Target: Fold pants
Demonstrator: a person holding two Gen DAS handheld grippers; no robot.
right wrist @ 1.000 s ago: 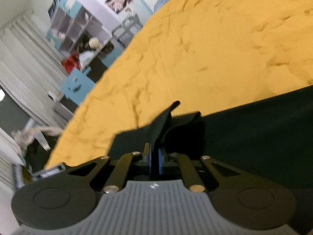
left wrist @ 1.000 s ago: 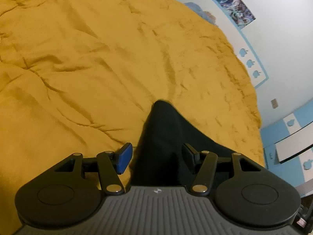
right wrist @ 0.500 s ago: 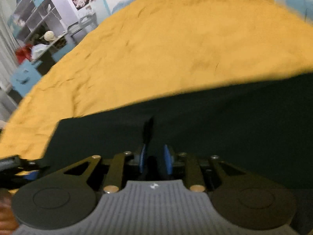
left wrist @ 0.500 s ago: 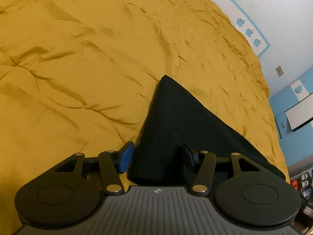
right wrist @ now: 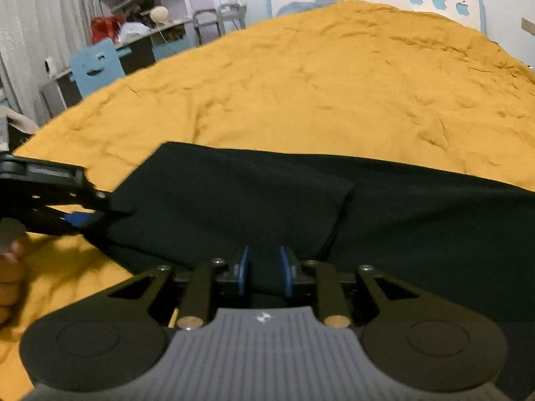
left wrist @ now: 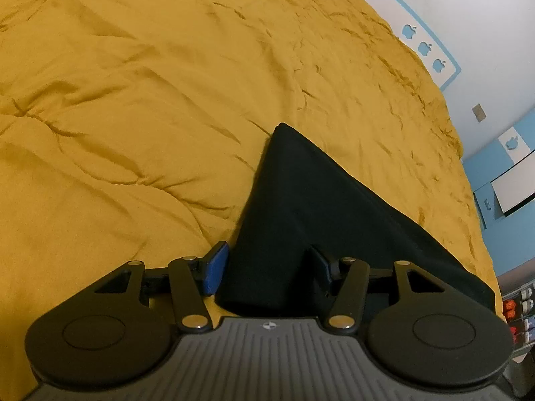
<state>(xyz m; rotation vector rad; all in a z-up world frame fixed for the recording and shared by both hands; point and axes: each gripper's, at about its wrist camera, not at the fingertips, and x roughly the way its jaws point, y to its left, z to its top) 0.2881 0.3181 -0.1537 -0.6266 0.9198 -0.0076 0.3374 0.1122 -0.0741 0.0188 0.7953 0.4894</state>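
Note:
The black pants (left wrist: 301, 207) lie folded on a yellow bedspread (left wrist: 133, 100). In the left wrist view my left gripper (left wrist: 267, 267) is open, its blue pads astride the near corner of the pants. In the right wrist view the pants (right wrist: 418, 220) spread wide across the bed with a folded layer on top at the left. My right gripper (right wrist: 264, 275) is open with its blue pads a small gap apart, low over the cloth. The left gripper (right wrist: 80, 217) shows there at the pants' left edge.
The yellow bedspread (right wrist: 334, 83) reaches to a white and blue wall (left wrist: 468, 16). A blue chair (right wrist: 95, 67), a desk and cluttered shelves (right wrist: 143, 6) stand beyond the bed's far left side in the right wrist view. A hand shows at the left edge (right wrist: 10, 274).
My right gripper has opened and let go of the pants, which now lie flat. The left gripper stayed open at the pants' corner while its view pulled back slightly.

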